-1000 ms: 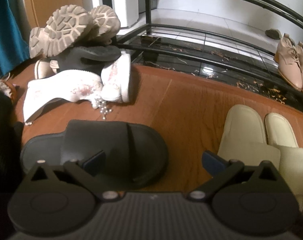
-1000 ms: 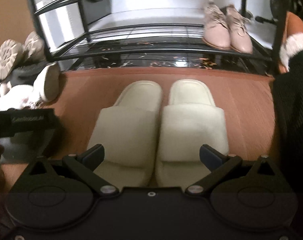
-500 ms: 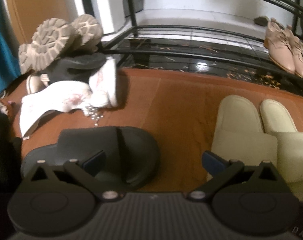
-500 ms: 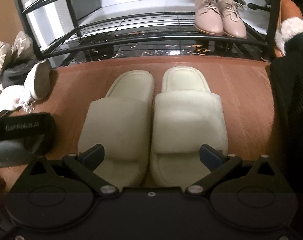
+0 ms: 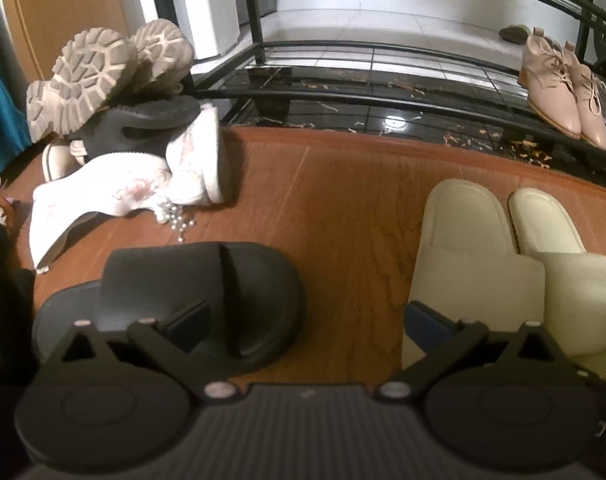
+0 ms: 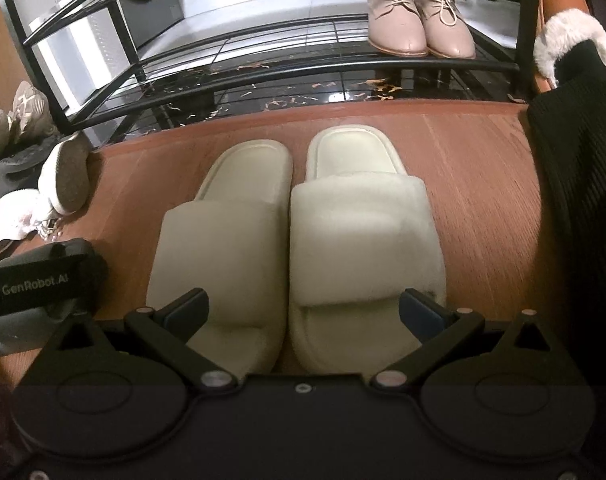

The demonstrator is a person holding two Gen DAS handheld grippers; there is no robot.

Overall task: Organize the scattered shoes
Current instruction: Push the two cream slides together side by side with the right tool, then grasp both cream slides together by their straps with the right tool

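Far left on the brown wooden floor (image 5: 343, 200): a heap of shoes (image 5: 115, 128), with two beige chunky-soled sneakers (image 5: 87, 80) upside down on top, a dark grey sandal (image 5: 143, 124) under them, and white floral block-heel boots (image 5: 115, 196) lying on their sides, a string of pearl beads (image 5: 175, 216) just beside. Nearer, a black rubber slide sandal (image 5: 191, 276) flat on the floor, with the left gripper (image 5: 303, 318) above it, jaws wide apart, nothing between them; left finger over the sandal strap, right finger at the edge of the slippers. To the right, a pair of cream fluffy open-back slippers (image 6: 295, 232), side by side and touching, heels towards the black metal wire shoe rack (image 6: 263, 76). Right gripper (image 6: 303, 312) low over the slippers' toe ends, jaws also wide apart, one finger at each outer side of the pair, not clamped. On the rack's lower shelf, far right: a pair of pink leather lace-up shoes (image 6: 419, 16), upright, together. At the right edge, a black ribbed sleeve (image 6: 579, 184).
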